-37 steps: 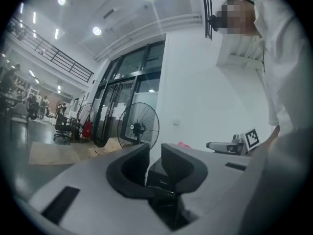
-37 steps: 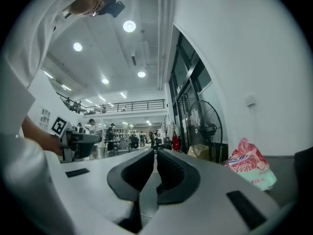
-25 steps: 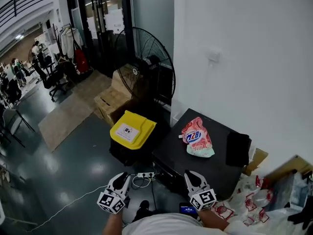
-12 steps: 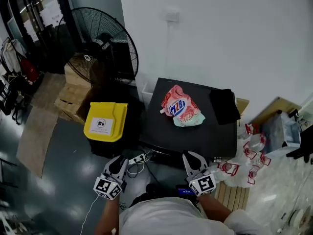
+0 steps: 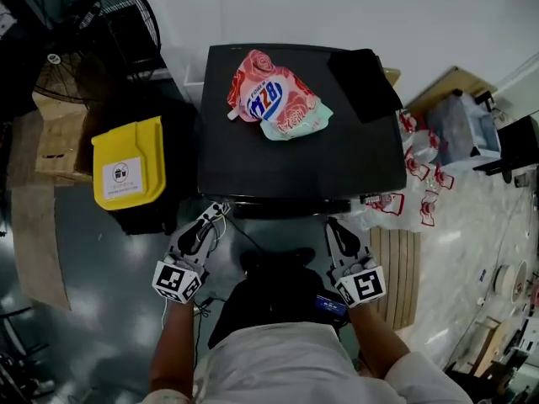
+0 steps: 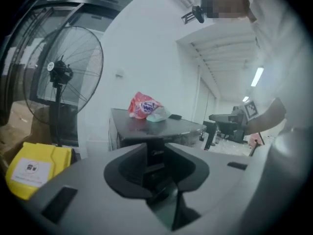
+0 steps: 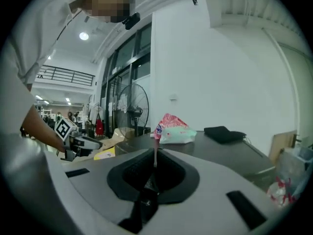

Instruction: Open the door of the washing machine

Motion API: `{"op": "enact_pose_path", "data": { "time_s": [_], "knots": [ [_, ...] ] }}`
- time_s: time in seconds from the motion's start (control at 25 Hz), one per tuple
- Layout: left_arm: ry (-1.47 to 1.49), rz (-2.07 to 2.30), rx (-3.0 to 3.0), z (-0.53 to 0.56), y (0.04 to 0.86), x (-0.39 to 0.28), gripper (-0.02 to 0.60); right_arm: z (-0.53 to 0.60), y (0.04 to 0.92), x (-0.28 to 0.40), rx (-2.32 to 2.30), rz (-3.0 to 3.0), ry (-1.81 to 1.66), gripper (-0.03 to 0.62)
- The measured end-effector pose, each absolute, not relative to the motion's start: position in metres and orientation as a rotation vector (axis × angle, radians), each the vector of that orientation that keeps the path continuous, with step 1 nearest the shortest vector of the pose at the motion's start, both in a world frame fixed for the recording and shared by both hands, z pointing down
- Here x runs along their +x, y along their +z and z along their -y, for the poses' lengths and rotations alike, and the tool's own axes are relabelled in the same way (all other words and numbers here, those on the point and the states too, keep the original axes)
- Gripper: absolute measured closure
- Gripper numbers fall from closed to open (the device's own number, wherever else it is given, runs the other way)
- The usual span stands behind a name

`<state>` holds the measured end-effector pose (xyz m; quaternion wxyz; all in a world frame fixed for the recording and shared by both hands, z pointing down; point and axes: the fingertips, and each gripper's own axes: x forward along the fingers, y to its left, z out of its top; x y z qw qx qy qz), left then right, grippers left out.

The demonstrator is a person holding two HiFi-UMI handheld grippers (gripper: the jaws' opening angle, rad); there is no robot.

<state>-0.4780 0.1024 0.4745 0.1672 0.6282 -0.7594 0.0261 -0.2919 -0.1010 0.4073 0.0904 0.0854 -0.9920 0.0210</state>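
Your left gripper [image 5: 212, 217] and right gripper [image 5: 333, 225] both hang in front of the washing machine [image 5: 295, 162], just short of its front edge and touching nothing, left near the left corner and right near the right.

Fingers:
- Left gripper [image 6: 154, 153]: fingers slightly apart with a narrow gap and nothing in it. The machine's dark front panel shows through the gap.
- Right gripper [image 7: 155, 156]: fingers together with only a hairline slit between them, holding nothing.

The washing machine is a black box against the white wall, seen from straight above in the head view. Only its flat top is plain there, so I can't make out the door itself in any view.

On top of the machine:
- A red and pink pouch [image 5: 274, 99] lies toward the back, left of centre.
- A black cloth [image 5: 364, 82] sits at the back right corner, apart from the pouch.

Around the machine:
- A yellow bin [image 5: 128, 171] stands just beside its left side.
- A fan [image 5: 76, 32] is behind that bin, near the wall.
- Plastic bags [image 5: 413, 175] with red print are piled against the right side.
- Wooden slats [image 5: 394, 268] lie on the floor in front of those bags, just right of your right gripper.
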Motion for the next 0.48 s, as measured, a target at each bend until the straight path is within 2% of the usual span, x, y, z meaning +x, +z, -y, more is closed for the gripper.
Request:
{"op": "enact_pose_path", "data": {
  "time_s": [0.48],
  "knots": [
    [0.261,1.843,1.910,-0.058,0.656,-0.459,0.434,0.084,0.561,-0.303,0.137,2.804,0.147,0.554]
  ]
}}
